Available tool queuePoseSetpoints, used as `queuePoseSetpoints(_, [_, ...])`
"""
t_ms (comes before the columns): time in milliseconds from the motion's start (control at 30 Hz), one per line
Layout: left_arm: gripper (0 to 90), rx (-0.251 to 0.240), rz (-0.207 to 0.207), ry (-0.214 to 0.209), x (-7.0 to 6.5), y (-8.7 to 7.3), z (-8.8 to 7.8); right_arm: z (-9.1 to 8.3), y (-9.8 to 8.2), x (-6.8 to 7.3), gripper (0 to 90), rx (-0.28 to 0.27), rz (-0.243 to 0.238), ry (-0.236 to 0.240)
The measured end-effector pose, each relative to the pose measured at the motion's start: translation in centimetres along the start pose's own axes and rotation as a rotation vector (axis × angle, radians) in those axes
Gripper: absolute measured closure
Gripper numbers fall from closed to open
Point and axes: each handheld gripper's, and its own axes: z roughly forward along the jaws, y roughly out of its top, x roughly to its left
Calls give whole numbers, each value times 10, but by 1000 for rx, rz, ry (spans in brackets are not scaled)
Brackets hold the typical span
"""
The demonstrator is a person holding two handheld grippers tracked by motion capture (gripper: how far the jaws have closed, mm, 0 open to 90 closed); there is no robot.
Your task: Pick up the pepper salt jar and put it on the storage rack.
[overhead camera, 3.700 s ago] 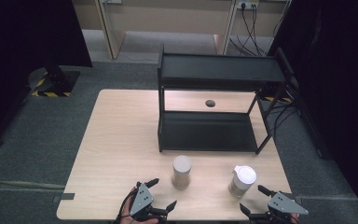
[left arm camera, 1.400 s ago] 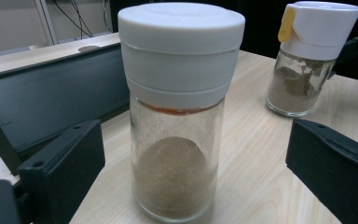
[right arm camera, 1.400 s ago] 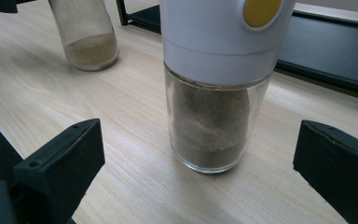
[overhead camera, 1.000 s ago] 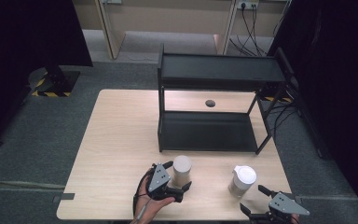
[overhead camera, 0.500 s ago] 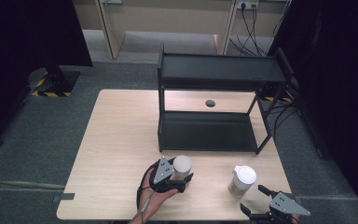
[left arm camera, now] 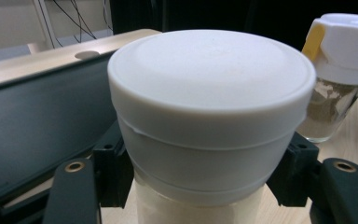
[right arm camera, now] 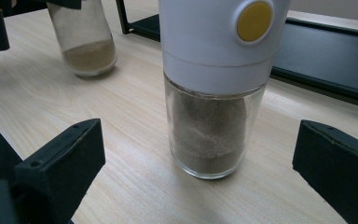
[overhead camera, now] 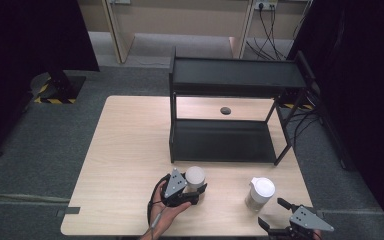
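- The left gripper (overhead camera: 192, 192) has just drawn its jaws in on the white-capped jar (overhead camera: 195, 177); in the left gripper view the black pads press the jar (left arm camera: 205, 135) from both sides just under its cap, so it is clamped.
- That jar stands upright on the table (overhead camera: 125, 165), just in front of the black shelf rack (overhead camera: 230, 80), near the rack's front left leg. Only a narrow strip of bare wood separates jar and rack.
- The right gripper (overhead camera: 275, 215) sits at the table's near edge, in front of and right of the rack, with its jaws spread wide. In the right gripper view the yellow-button shaker (right arm camera: 214, 84) stands ahead between the two jaws, touched by neither.
- The shaker (overhead camera: 260, 194) is upright, in front of the rack's right half and well apart from the clamped jar, with clear wood between the two.
- Left of the rack the tabletop lies bare right out to its left edge, the widest free room.
- The rack's lower shelf (overhead camera: 222, 140) is bare, and a small dark round hole (overhead camera: 225, 110) shows in the table behind it.
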Motion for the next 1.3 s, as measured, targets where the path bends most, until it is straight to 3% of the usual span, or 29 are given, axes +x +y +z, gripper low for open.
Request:
queuePoseSetpoints(600, [351,-41,-27,-8,12,39,-17,-1,0,0,28,-3,2,-3])
queuePoseSetpoints(967, [351,-49,5,-13,17,73,-21,0,-1,0,28,-4,3,-2])
queuePoseSetpoints(1100, [351,-60,-22,-29,24,86,-21,-1,-1,0,28,-5,4,-2])
queuePoseSetpoints(1300, [351,-49,23,-12,25,115,-21,0,-1,0,28,-4,4,-2])
